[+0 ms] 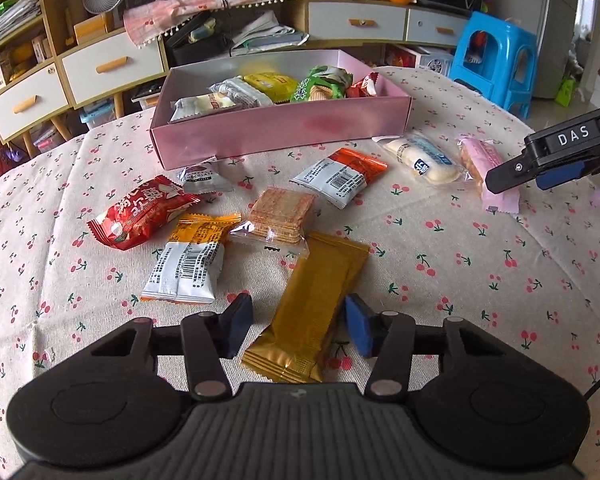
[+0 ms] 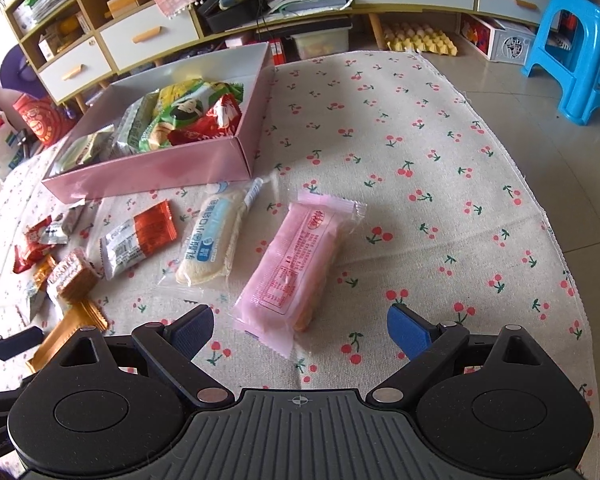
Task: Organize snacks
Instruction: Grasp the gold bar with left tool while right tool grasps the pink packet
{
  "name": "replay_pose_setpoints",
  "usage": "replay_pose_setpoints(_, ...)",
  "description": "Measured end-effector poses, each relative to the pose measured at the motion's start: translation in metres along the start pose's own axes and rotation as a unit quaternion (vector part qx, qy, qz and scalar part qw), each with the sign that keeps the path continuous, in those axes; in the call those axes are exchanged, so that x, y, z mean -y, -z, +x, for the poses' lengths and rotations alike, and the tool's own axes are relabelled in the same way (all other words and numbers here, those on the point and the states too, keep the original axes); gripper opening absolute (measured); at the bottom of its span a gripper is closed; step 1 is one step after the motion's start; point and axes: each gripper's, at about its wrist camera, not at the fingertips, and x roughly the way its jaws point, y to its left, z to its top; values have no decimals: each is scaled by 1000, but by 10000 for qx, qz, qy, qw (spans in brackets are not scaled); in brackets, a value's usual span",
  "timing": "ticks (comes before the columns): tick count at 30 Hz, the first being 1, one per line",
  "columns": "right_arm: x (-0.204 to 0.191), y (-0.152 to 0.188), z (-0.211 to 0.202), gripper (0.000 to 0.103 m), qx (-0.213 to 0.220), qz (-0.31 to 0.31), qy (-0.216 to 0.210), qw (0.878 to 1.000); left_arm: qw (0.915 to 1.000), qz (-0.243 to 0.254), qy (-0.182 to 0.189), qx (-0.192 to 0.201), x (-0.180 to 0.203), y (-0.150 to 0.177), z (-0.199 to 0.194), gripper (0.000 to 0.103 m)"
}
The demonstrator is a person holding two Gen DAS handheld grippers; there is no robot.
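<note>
A pink box (image 1: 284,136) (image 2: 156,170) at the back of the table holds several snack packs. Loose snacks lie in front of it. My left gripper (image 1: 298,326) is open, its pads on either side of the near end of a long gold pack (image 1: 312,304) without touching it. My right gripper (image 2: 300,332) is open just above the near end of a pink pack (image 2: 292,268), which also shows in the left wrist view (image 1: 486,168). A white bread pack (image 2: 216,236) (image 1: 424,158) lies left of the pink one.
Other loose snacks include a red pack (image 1: 140,212), an orange-and-white pack (image 1: 192,260), a cracker stack (image 1: 280,212), an orange-striped pack (image 1: 340,176) and a small grey pack (image 1: 204,176). A cherry-print cloth (image 2: 420,160) covers the table. A blue stool (image 2: 580,48) stands beyond the right edge.
</note>
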Motion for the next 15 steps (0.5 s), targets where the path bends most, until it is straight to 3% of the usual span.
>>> replay_pose_setpoints(6,4,-8,-2,95,57,555,-420,9976,10000,12,-14,6,2,-1,0,37)
replay_pose_setpoints(15,2,-9,15,93,163,552,41,9983,10000,-27,-2,-2,1,-1,-1,36)
